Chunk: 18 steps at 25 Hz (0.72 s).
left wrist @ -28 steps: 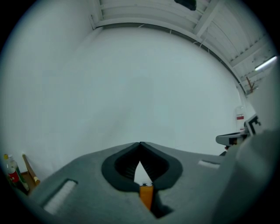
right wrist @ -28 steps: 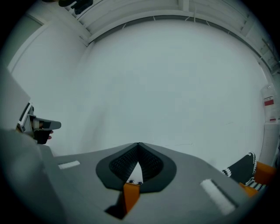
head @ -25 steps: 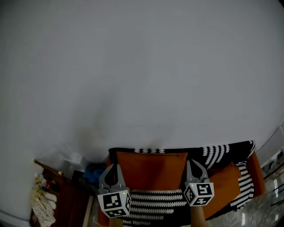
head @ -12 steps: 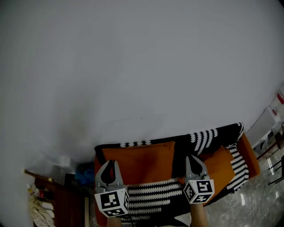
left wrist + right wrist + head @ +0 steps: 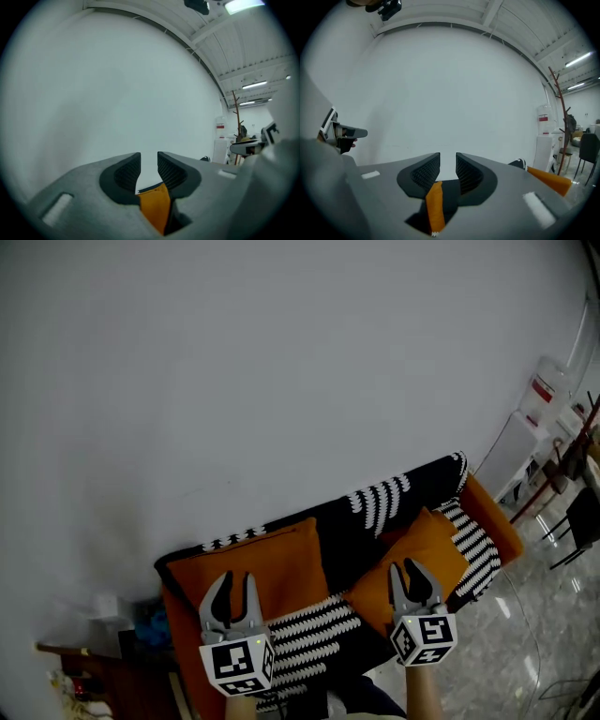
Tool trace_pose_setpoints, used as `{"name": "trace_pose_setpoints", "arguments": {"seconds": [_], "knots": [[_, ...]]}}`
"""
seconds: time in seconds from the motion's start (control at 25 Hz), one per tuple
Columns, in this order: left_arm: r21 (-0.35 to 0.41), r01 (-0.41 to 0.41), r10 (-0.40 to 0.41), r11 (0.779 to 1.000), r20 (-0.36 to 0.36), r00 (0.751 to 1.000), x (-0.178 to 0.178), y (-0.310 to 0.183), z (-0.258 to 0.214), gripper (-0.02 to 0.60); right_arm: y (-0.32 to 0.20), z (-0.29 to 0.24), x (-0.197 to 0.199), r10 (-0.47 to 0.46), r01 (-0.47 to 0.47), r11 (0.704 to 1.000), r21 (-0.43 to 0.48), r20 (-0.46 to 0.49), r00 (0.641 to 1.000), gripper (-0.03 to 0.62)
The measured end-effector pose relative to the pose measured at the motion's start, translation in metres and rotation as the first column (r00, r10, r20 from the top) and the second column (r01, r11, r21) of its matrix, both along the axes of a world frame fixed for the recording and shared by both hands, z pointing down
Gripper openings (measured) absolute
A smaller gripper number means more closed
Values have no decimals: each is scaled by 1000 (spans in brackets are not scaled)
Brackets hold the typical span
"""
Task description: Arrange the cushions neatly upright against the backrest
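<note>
Left behind since a second ago, the left cushion (image 5: 272, 559) stands upright against the backrest (image 5: 375, 507); the right cushion (image 5: 427, 540) leans askew beside it. Left gripper (image 5: 236, 579) and right gripper (image 5: 409, 568), jaws just opened slightly and empty, should pinch its top corners evenly

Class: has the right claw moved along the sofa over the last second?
Yes. The right claw went rightward along the sofa, from beside the left cushion to before the right cushion. Its jaws have just been opening, nothing between them.
</note>
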State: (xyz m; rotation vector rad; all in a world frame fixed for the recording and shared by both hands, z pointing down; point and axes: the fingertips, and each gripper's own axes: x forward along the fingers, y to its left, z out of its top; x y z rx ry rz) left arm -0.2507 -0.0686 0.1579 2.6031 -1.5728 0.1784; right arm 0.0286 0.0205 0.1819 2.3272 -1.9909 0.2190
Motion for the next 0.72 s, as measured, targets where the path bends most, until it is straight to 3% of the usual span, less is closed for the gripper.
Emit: {"name": "trace_pose_setpoints", "arguments": {"seconds": [0.32,0.72], "knots": [[-10,-139,139,990,12,990,108,35,2,176,61,0,82,82,-82,997,4,9,997,181],[-40,-142,143,989,23,989,244,119,19,206,144,10,222,79,-79,997,-23,2,997,239]]}}
